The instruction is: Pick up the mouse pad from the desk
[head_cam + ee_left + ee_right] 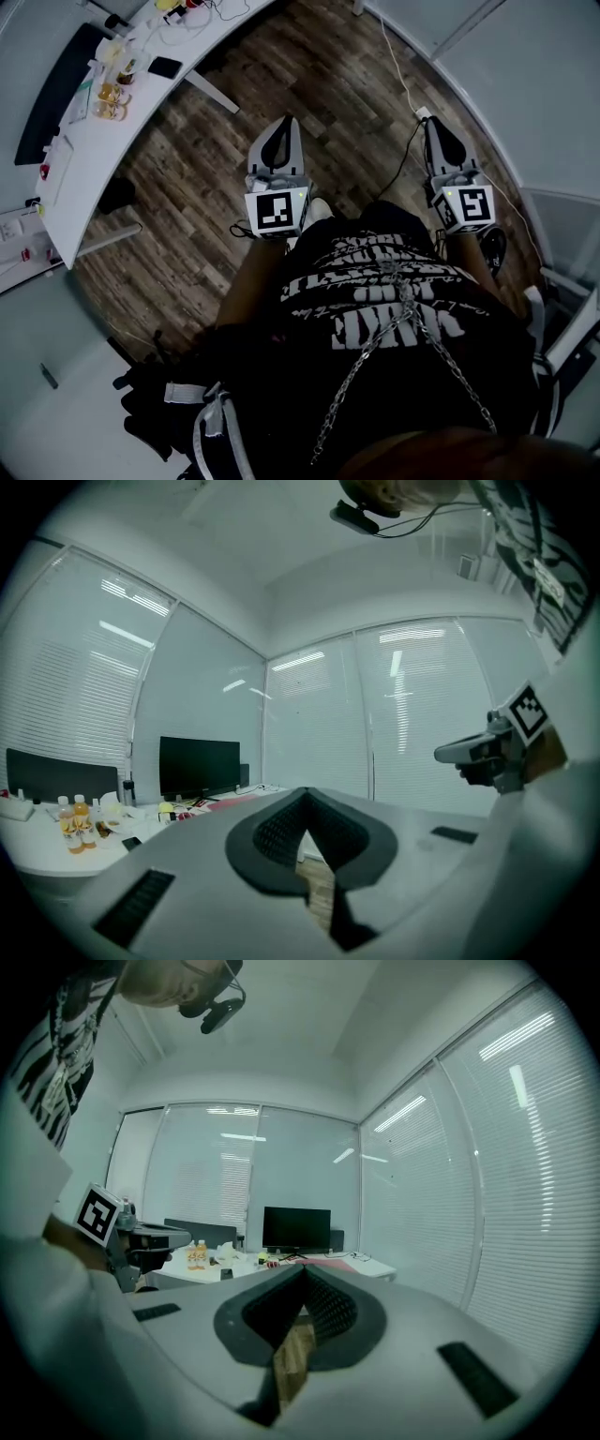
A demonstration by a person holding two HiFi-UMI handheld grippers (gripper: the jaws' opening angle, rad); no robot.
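Where we stand: on the wood floor (pixel 309 75), well apart from the white table (pixel 103 159).
Left gripper (pixel 284 141): we hold it about level over the floor; its fingers are pressed together with nothing between them.
Right gripper (pixel 441 131): we hold it beside the left one, also over the floor; its fingers are likewise together and empty.
Mouse pad (pixel 247 801): the flat pink sheet lying on the table just in front of the black monitor (pixel 199 766), well apart from both grippers.
Bottles (pixel 111 98): a small cluster with orange contents stands upright on the table.
Phone (pixel 165 67): it lies flat and dark on the table near the bottles.
Walls: glass panels with closed blinds rise behind the table.
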